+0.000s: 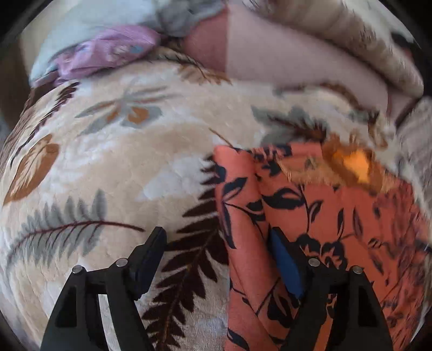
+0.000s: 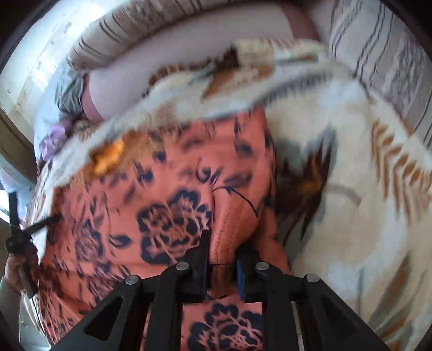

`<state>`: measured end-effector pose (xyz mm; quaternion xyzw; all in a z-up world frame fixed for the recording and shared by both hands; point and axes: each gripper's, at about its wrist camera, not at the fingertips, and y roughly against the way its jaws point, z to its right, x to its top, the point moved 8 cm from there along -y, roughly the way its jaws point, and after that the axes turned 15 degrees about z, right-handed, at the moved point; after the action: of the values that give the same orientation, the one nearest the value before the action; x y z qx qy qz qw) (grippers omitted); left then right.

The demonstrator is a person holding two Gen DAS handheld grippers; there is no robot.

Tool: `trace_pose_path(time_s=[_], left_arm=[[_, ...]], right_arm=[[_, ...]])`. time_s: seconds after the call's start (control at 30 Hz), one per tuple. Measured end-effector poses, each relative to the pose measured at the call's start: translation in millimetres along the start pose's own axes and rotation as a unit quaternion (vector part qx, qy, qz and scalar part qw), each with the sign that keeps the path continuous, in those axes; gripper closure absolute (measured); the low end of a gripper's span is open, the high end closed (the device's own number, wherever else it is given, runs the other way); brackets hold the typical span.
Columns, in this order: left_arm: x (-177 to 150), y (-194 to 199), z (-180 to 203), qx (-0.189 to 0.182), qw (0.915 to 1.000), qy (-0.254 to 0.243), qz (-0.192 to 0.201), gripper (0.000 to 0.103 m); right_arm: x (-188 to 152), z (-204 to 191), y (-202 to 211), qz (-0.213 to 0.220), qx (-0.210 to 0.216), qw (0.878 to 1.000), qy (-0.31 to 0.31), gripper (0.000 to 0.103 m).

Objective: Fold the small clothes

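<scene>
An orange garment with dark blue flowers (image 1: 324, 210) lies on a cream leaf-patterned blanket (image 1: 113, 167). In the left wrist view my left gripper (image 1: 216, 243) is open, its jaws wide apart over the garment's left folded edge, right finger over the cloth, left finger over the blanket. In the right wrist view my right gripper (image 2: 222, 248) is shut on a bunched fold of the orange garment (image 2: 167, 189). The left gripper also shows small at the far left of the right wrist view (image 2: 19, 237), held in a hand.
A lilac cloth (image 1: 108, 51) and pale blue and grey clothes (image 1: 167, 16) lie at the far side of the blanket. A pink pillow (image 1: 283, 59) and striped bedding (image 2: 378, 54) border the far edge. A blanket fold covers the garment's far end.
</scene>
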<state>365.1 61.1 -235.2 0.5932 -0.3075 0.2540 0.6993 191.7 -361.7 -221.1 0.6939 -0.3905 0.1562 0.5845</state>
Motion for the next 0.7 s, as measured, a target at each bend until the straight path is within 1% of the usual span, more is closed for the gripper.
trace_pose_path(time_s=[0.03,0.1,0.13,0.17,0.2,0.23,0.27,0.3,0.33,0.37,0.4,0.43,0.47,0.5,0.53,0.57,0.6,0.63,0.7], left_arm=[[1,6,-4,0.002,0.9999,0.014,0.0,0.023],[6,14,-7,-0.022,0.9991,0.035,0.009,0.023],[6,13,-9,-0.022,0.9989,0.04,0.007,0.023],[2,8,-11,-0.018,0.999,0.04,-0.008,0.026],[-7,-2,-11,-0.015,0.9987,0.039,-0.03,0.027],[-8,-8,-6,-0.013,0.999,0.036,-0.021,0.028],[-5,-7,-4,-0.011,0.9993,0.032,-0.014,0.032],[-1,-6,6,-0.07,0.9972,0.026,-0.009,0.057],[1,-5,13,-0.1,0.994,0.04,-0.018,0.087],[3,-3,18,-0.108,0.9926,0.048,-0.027,0.089],[7,-2,21,-0.097,0.9944,0.037,-0.02,0.089],[10,0,24,-0.093,0.9953,0.026,-0.011,0.088],[13,0,26,-0.091,0.9956,0.021,-0.003,0.068],[13,-2,27,-0.087,0.996,0.019,-0.002,0.052],[11,-9,26,-0.079,0.9967,0.019,-0.004,0.044],[4,-17,26,-0.077,0.9968,0.011,-0.017,0.074],[1,-20,24,-0.084,0.9962,0.004,-0.023,0.079],[2,-20,23,-0.087,0.9961,0.006,-0.012,0.083],[6,-19,23,-0.083,0.9965,0.009,-0.006,0.085]], right_arm=[[1,0,5,0.013,0.007,1.0,0.004,0.081],[8,2,14,0.026,0.019,0.999,-0.008,0.074],[13,3,18,0.035,0.024,0.999,-0.018,0.069],[19,6,21,0.044,0.029,0.998,-0.032,0.06],[23,10,21,0.052,0.031,0.997,-0.05,0.047],[26,14,17,0.053,0.032,0.996,-0.07,0.023],[26,16,8,0.038,0.04,0.995,-0.081,0.021],[26,11,-3,0.018,0.051,0.995,-0.083,0.024],[25,9,-11,0.006,0.05,0.996,-0.069,0.037],[26,10,-16,0.0,0.025,0.999,-0.044,0.06],[29,10,-17,-0.006,0.012,1.0,-0.029,0.069],[32,9,-14,-0.007,0.014,1.0,-0.024,0.078],[38,9,-10,-0.003,0.012,1.0,-0.018,0.084],[44,8,-3,0.006,0.007,1.0,-0.004,0.085],[48,7,3,0.016,0.0,1.0,0.007,0.088],[51,8,9,0.023,-0.005,1.0,0.016,0.088],[51,8,12,0.026,-0.008,0.999,0.024,0.088],[50,10,11,0.024,-0.01,0.999,0.029,0.088],[40,17,-3,0.007,-0.027,0.999,0.044,0.088]])
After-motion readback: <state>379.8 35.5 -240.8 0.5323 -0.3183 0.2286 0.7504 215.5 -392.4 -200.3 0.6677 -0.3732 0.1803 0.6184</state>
